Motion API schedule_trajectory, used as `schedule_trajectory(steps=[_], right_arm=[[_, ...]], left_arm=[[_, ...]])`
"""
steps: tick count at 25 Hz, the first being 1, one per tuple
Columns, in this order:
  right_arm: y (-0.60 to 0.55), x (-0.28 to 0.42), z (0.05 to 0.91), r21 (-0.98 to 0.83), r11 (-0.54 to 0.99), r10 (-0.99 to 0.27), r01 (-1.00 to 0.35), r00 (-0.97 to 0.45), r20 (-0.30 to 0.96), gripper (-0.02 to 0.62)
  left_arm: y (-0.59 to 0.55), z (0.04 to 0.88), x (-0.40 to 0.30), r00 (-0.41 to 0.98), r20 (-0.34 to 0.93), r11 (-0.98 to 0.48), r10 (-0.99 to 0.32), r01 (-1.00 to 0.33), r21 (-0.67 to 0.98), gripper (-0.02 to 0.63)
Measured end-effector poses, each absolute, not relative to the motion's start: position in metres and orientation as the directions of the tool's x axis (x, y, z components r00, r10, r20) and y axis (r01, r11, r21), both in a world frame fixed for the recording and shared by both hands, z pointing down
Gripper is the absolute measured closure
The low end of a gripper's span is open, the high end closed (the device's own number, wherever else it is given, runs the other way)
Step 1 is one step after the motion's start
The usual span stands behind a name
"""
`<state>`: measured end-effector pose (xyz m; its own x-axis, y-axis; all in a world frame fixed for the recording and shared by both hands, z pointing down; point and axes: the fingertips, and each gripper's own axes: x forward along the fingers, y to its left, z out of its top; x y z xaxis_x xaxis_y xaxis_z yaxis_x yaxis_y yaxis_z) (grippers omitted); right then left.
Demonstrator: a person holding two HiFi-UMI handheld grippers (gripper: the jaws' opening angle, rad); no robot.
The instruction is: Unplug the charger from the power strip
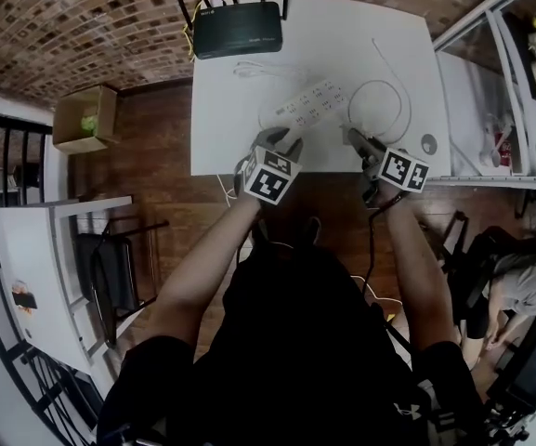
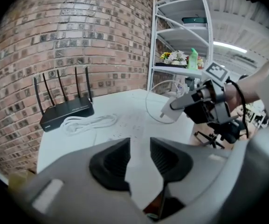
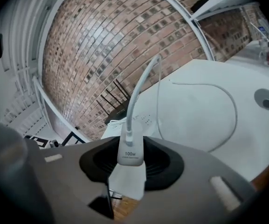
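Observation:
A white power strip (image 1: 309,103) lies on the white table (image 1: 342,35), also visible in the left gripper view (image 2: 127,125). My right gripper (image 3: 131,162) is shut on the white charger (image 3: 130,149), which is off the strip and held over the table's near edge. Its white cable (image 3: 141,85) rises from it and loops across the table (image 1: 379,100). The left gripper view shows the charger (image 2: 172,110) sticking out of the right gripper (image 2: 183,102). My left gripper (image 2: 140,150) is open with nothing between its pads, near the strip's near end (image 1: 281,142).
A black router (image 1: 238,28) with antennas stands at the table's far edge, a coiled white cord (image 2: 87,122) beside it. A round grommet (image 1: 428,144) sits at the near right corner. A white shelf unit (image 1: 509,82) stands to the right, a cardboard box (image 1: 84,119) on the floor to the left.

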<state>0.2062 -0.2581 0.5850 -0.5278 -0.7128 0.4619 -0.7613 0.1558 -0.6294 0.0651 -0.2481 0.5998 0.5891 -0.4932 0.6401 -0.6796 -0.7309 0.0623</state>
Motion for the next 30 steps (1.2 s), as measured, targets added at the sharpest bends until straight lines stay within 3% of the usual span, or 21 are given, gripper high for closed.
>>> schedule_trajectory(steps=[10, 22, 30], right_arm=[[-0.245, 0.247, 0.630, -0.686, -0.003, -0.690, -0.728, -0.494, 0.528, 0.453], [-0.246, 0.264, 0.646, -0.648, -0.030, -0.673, -0.761, -0.464, 0.576, 0.449], [-0.246, 0.276, 0.646, -0.601, -0.056, -0.679, -0.798, -0.411, 0.608, 0.414]], left_arm=[[-0.206, 0.591, 0.076, 0.624, 0.632, -0.718, -0.459, -0.680, 0.150, 0.471], [-0.192, 0.593, 0.081, 0.632, 0.635, -0.706, -0.445, -0.683, 0.185, 0.471], [-0.192, 0.590, 0.084, 0.640, 0.635, -0.708, -0.432, -0.677, 0.201, 0.471]])
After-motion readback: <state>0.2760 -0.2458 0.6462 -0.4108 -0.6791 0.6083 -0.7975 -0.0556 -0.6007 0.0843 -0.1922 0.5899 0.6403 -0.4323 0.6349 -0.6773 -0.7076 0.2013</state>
